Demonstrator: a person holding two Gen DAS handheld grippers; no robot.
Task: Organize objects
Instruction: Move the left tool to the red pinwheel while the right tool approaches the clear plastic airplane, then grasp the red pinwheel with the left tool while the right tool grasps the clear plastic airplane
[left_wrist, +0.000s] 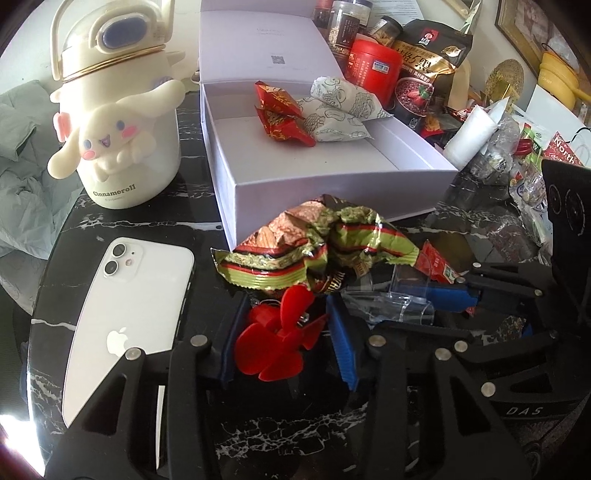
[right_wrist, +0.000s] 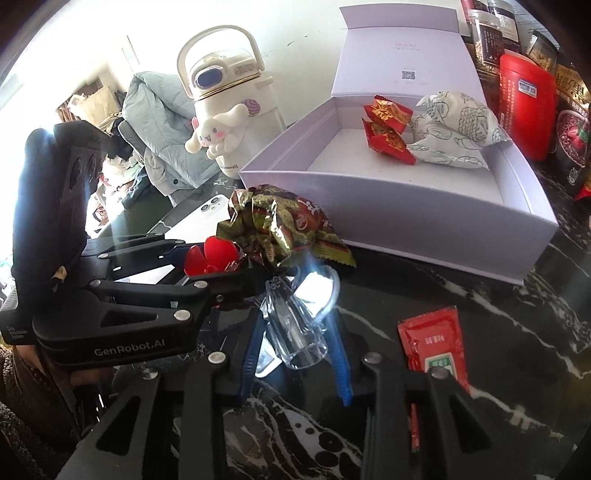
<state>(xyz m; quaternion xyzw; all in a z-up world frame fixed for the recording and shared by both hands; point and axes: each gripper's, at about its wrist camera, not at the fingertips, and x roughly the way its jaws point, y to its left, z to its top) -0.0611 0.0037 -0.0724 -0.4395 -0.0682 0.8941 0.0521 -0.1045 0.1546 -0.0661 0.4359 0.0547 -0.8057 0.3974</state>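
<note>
My left claw (left_wrist: 286, 332) is clamped on a red plastic clip (left_wrist: 275, 339) shaped like little petals. My right claw (right_wrist: 295, 338) is squeezed around a clear plastic clip (right_wrist: 299, 325). Both clips sit low over the black marble surface (right_wrist: 461, 417), right next to each other.

Just behind the clips lies a crinkled snack bag (left_wrist: 314, 247) in green, red and gold. It rests on the surface, touching the front wall of the open white box (left_wrist: 332, 184). I cannot tell if either clip is pinching the bag. Inside the box there are already two red candy packets (left_wrist: 280, 114) and two white patterned packets (left_wrist: 343, 110), at the far end.

I think the snack bag should go in the box too. It looks light, soft and noisy, and it will bend if I lift it by one corner. The foil is slippery, so a bunched-up fold in the middle is the best place to hold. The clips are hard and smooth. The clear one could slip or crack if I press too hard.

A red ketchup packet (right_wrist: 432, 343) lies flat beside my right claw. It is squishy, so I would grab its edge. A white phone (left_wrist: 129, 325) and a Cinnamoroll bottle (left_wrist: 122, 122) stand off to the left.
</note>
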